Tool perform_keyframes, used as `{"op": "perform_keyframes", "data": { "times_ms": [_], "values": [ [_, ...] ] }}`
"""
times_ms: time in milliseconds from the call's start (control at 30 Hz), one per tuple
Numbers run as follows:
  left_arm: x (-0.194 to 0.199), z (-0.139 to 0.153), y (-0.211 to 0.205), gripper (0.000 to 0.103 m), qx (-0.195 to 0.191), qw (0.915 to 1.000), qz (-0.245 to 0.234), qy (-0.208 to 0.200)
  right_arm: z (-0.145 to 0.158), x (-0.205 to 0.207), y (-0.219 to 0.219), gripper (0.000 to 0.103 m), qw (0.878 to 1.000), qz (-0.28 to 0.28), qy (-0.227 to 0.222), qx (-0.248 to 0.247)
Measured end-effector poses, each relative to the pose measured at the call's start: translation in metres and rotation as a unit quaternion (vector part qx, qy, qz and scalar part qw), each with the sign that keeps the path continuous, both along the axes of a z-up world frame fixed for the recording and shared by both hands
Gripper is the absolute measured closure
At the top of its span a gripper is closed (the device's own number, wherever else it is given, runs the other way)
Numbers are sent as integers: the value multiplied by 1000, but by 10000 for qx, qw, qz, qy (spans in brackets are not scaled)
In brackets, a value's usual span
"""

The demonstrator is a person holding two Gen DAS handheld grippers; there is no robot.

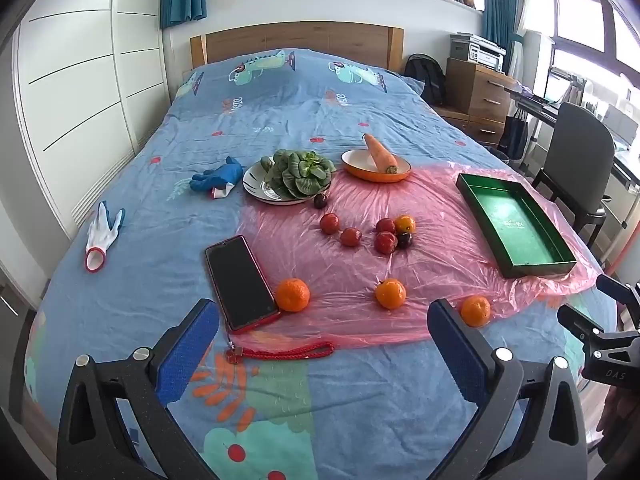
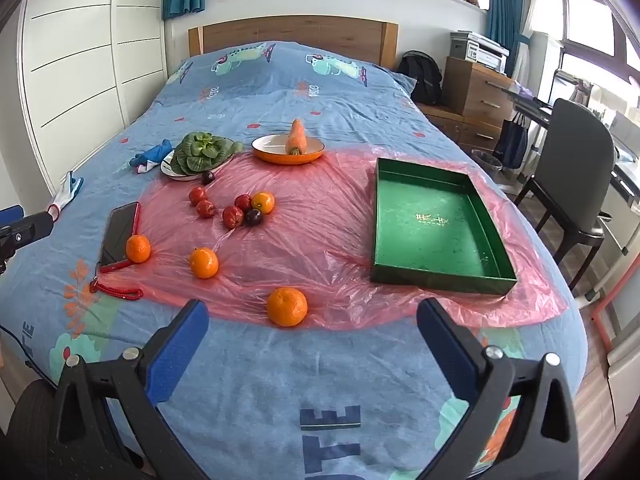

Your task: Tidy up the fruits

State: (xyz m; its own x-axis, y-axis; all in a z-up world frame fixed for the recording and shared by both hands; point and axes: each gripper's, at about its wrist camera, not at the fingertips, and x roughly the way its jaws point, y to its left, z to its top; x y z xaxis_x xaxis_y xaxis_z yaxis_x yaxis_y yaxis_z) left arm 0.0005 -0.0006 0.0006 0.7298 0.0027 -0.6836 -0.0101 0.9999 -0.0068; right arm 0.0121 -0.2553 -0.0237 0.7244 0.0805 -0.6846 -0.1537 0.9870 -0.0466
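Both wrist views are looking from the bed's foot toward the headboard (image 1: 296, 42), hovering above the bed (image 1: 280, 400). Right view is sitting further right, nearer the green tray (image 2: 436, 216); both are sharing the pink plastic sheet (image 1: 436, 216).

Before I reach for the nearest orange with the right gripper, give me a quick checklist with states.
1. Right gripper open: ok, jaws wide apart, empty.
2. Nearest orange free: ok, alone at the plastic sheet edge, nothing touching it.
3. Tray ready: ok, nothing inside.
4. Left gripper out of the way: ok, open, off to the left.
5. Phone clear of the path: ok, far left, against another orange.
6. Sheet grip under the orange: cannot tell.
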Motion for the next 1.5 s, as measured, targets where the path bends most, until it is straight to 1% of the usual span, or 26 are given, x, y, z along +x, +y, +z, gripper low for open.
{"op": "perform_keyframes", "data": {
  "times_ms": [633, 733, 767, 833, 967, 1100, 1200, 1500],
  "values": [
    [-2, -1, 3, 1, 61, 10000, -9, -39, 5, -1, 2, 0, 10000, 6, -29, -38],
    [-2, -7, 4, 1, 65, 10000, -14, -42, 2, -1, 1, 0, 10000, 4, -31, -44],
    [-2, -7, 4, 1, 67, 10000, -14, -42, 8, -1, 2, 0, 10000, 1, -31, -43],
    [-2, -7, 4, 1, 71, 10000, -19, -45, 9, -1, 2, 0, 10000, -5, -33, -43],
    [-1, -5, 5, 1, 115, 9999, -16, -46, 7, -1, 0, 0, 10000, -27, -47, -32],
    [-1, -7, 3, 1, 167, 9998, -67, -54, 8, -1, -3, 0, 10000, -64, -57, 16],
    [0, -10, 0, 1, 209, 9997, -107, -7, 4, -2, -3, 0, 9999, -98, -68, 19],
    [-1, -15, 0, 1, 247, 9997, -28, 6, 4, -2, -5, 0, 9999, -118, -67, 52]
  ]
}}
